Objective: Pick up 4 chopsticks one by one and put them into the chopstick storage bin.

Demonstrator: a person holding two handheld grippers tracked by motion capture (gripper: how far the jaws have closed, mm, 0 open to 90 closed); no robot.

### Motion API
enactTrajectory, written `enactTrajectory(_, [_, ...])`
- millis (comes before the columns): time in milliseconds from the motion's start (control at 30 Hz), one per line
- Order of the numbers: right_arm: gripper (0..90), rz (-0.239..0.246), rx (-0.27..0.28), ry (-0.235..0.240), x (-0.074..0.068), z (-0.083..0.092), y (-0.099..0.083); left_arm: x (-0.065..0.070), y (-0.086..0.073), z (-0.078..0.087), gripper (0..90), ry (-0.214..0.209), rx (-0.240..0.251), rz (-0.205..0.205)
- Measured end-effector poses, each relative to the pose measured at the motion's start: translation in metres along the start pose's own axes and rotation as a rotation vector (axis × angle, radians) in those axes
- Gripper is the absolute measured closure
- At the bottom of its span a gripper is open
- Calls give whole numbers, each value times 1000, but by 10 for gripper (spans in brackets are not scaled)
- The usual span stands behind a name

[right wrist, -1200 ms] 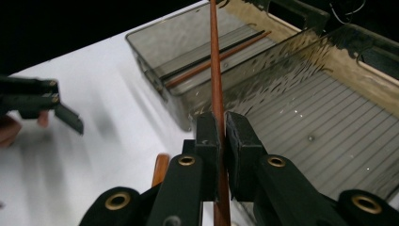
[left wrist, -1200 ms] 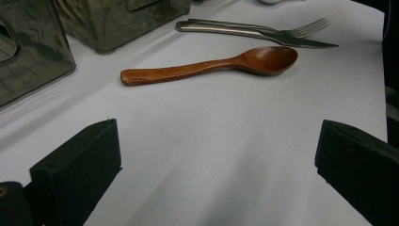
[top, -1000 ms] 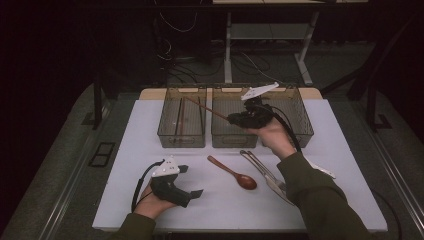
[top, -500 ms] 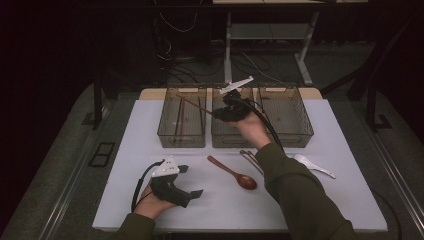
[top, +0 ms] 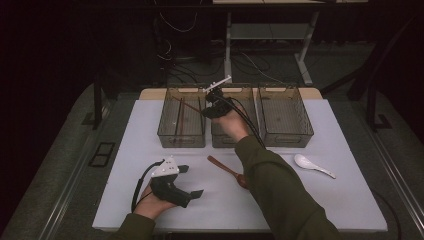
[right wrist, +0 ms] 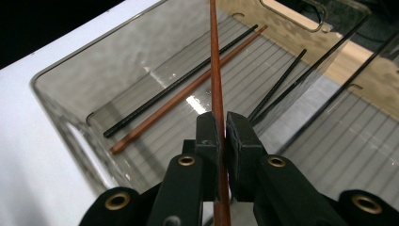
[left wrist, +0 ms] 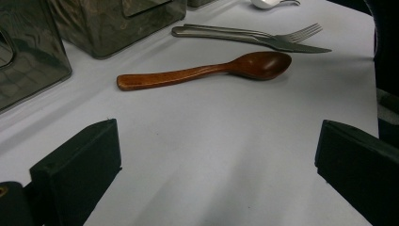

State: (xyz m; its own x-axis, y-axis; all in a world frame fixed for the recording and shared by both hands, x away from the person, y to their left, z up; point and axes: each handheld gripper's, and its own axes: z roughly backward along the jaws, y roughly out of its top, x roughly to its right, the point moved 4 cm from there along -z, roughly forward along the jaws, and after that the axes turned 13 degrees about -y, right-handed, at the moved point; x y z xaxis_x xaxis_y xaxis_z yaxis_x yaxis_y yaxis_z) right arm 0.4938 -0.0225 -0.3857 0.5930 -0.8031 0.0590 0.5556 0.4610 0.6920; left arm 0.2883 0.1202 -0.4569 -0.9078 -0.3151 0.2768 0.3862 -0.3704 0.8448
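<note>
White cloth covers the table (top: 125,150), and three clear bins stand in a row at its far edge. The right gripper (right wrist: 218,123) has its jaws clenched on a brown chopstick (right wrist: 215,61), which points forward over the left bin (top: 181,117). Two chopsticks, one black (right wrist: 181,82) and one brown (right wrist: 188,92), already lie on the ribbed floor of this bin, so I judge that the held one is carried here to join them. It is gripped near one end, probably so that the long free part can go down into the bin first.

Nearer to the person, a wooden spoon (left wrist: 207,71) lies in the middle of the table, and a fork (left wrist: 254,33) with a knife (left wrist: 282,44) lies just behind it. A white spoon (top: 312,165) rests toward the right edge.

The left gripper (left wrist: 216,160) waits near the front left corner with jaws wide apart and nothing between them, facing the wooden spoon.
</note>
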Motion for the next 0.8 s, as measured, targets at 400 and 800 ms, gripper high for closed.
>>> enactTrajectory(400, [831, -20, -33, 4, -14, -28, 11, -1, 1, 0, 0, -9, 2, -6])
enactTrajectory(800, [602, -6, -18, 11, -9, -18, 13, 0, 0, 0, 0, -8, 0, -4])
